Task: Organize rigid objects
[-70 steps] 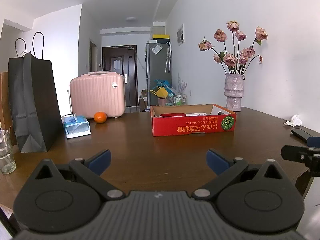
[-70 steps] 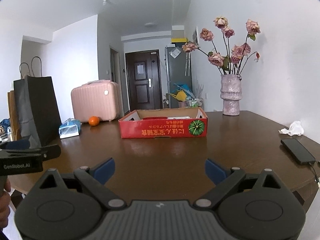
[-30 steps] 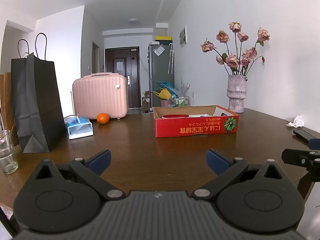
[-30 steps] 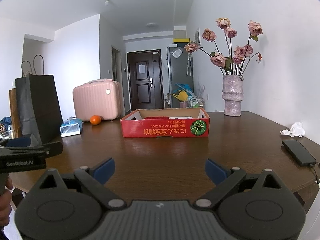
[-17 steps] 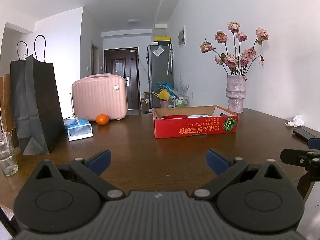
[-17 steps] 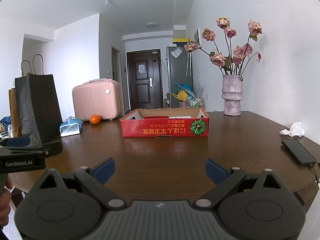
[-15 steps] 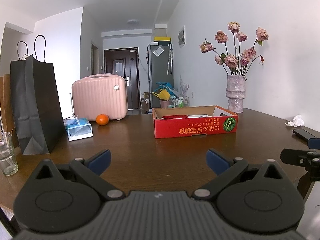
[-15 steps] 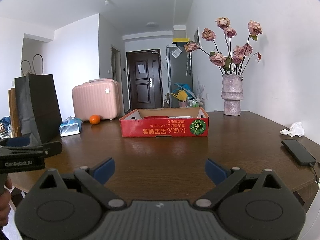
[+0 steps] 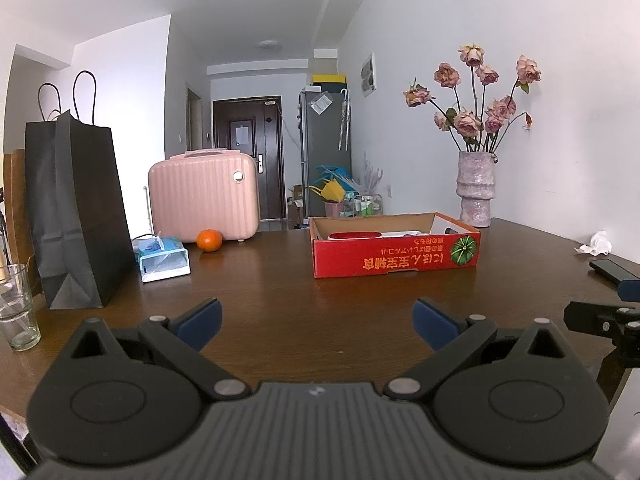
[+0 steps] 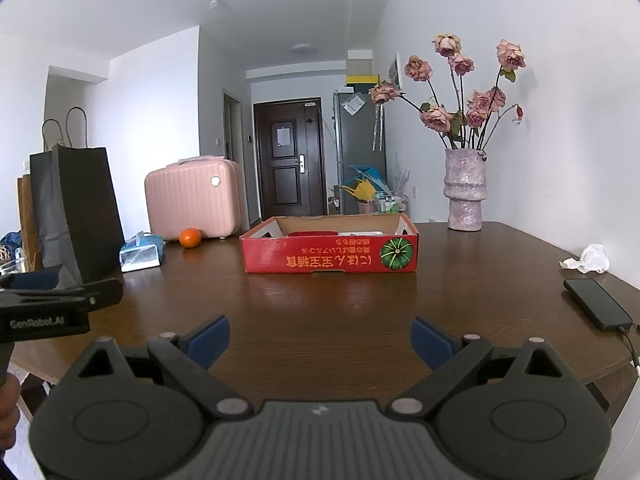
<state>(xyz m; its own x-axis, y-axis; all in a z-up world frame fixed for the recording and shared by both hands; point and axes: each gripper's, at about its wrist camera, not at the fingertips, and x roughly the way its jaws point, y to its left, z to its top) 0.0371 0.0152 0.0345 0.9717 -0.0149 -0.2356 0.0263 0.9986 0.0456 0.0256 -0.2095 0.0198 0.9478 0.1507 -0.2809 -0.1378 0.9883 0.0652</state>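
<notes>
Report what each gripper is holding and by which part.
Nothing is held. The left gripper and right gripper are both open and empty above the table.

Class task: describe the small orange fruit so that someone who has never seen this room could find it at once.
Start at the dark brown wooden table, then look to its far left side for the ribbed pink hard-shell suitcase. The small round orange fruit sits just in front of its lower right corner, the only round, bright orange thing among boxy neighbours.

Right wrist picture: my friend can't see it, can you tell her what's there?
An open right gripper hovers over a brown table, holding nothing. Ahead sits a red cardboard box, with an orange and pink suitcase behind.
</notes>
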